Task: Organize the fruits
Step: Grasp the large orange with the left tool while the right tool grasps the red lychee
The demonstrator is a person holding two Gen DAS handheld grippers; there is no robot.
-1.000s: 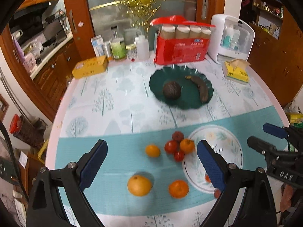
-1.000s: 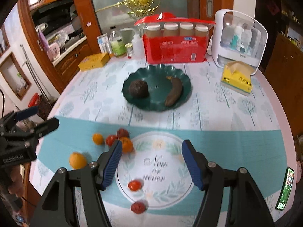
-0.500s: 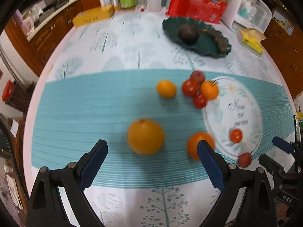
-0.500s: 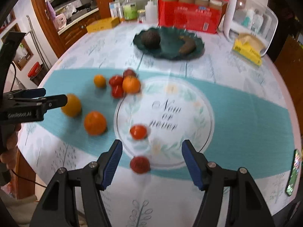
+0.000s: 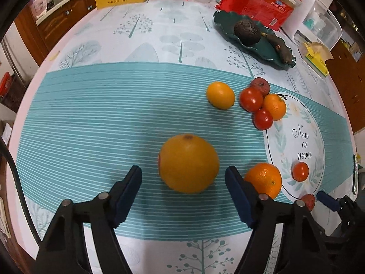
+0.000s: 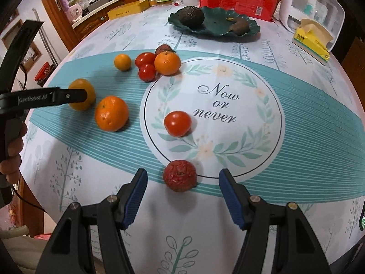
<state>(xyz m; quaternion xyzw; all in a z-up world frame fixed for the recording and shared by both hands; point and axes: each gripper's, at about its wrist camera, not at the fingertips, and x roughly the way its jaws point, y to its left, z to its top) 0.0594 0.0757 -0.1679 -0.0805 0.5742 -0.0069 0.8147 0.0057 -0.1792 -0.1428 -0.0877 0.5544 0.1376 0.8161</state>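
Orange fruit first, left wrist view: the large orange point(image 5: 189, 163) now fills the frame centre, where a second ago it sat small and far below, so the left tool point(image 5: 183, 179) has dropped close over it. Its jaws have just been closing, with the orange lying beyond the tips and between their lines; the pads stand apart, not touching it. Likely meaning: a grasp on this orange is about to start. Left tool pitches steeply down at the tabletop point(image 5: 91, 114). A smaller orange point(image 5: 263, 180) sits just right of the large orange, partly behind the right finger. A fruit cluster lies beyond it to the right, and the green plate point(image 5: 255, 43) well beyond, holding two dark fruits.

Right wrist view: the right tool point(image 6: 182, 186) has also come down, now framing the rough red fruit point(image 6: 179, 175), which lies on the printed circle's edge. Jaws apart, unchanged in width, clear of the fruit on both sides. Tilted steeply downward too. A red tomato point(image 6: 178, 123) sits just beyond the red fruit, inside the circle. Left tool shows at the left edge, over the large orange, with a hand point(image 6: 12, 157) gripping its handle.
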